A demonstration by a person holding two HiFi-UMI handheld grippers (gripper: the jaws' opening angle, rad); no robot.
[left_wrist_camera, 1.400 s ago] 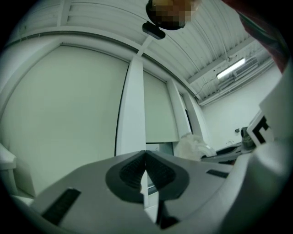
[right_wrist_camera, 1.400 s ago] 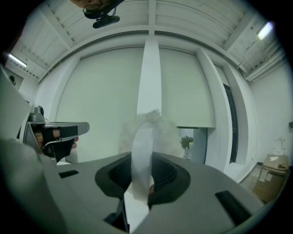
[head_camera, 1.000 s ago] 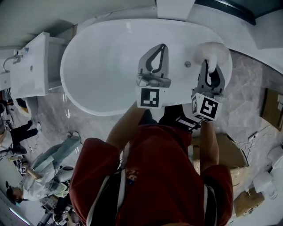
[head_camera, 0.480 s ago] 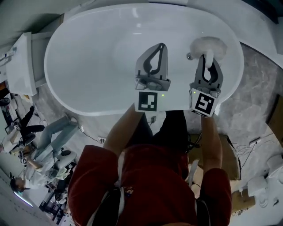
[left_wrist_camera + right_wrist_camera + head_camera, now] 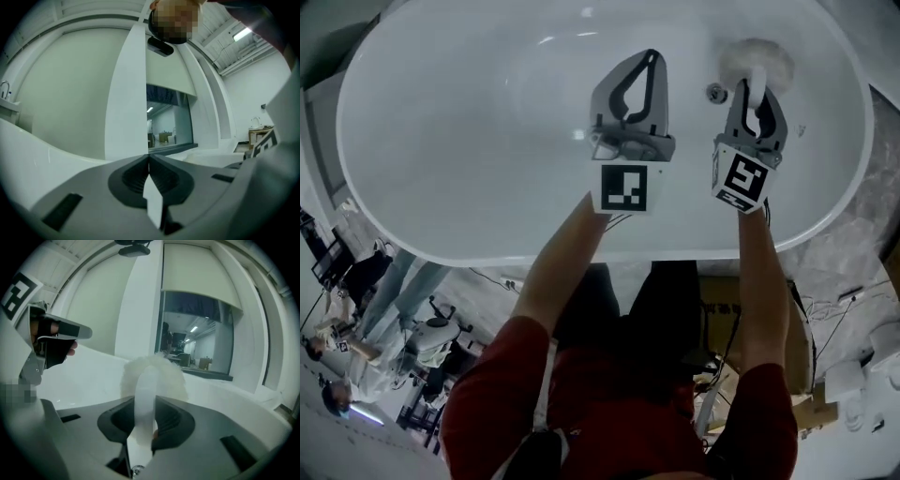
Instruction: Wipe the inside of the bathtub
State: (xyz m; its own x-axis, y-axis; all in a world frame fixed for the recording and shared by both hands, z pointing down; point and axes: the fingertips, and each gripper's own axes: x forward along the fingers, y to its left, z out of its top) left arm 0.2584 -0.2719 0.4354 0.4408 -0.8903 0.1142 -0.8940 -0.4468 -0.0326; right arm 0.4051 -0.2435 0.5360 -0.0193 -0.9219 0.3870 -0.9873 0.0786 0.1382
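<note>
The white oval bathtub [image 5: 441,141] fills the upper head view. My right gripper [image 5: 757,80] is shut on the white handle of a fluffy white brush [image 5: 757,58], whose head rests against the tub's inner wall beside the metal drain [image 5: 716,92]. In the right gripper view the brush [image 5: 152,376] sticks out from between the jaws. My left gripper [image 5: 652,58] hovers over the tub's middle, shut with nothing in it; its jaws [image 5: 149,165] meet in the left gripper view.
Marble floor and cardboard boxes [image 5: 820,412] lie to the right of the person. People and equipment [image 5: 431,337] are at the lower left. A window [image 5: 201,333] and white pillar [image 5: 129,93] stand beyond the tub.
The view has moved closer over the tub, which now fills the top. Both grippers have reached further into the tub; the brush stays by the drain.
</note>
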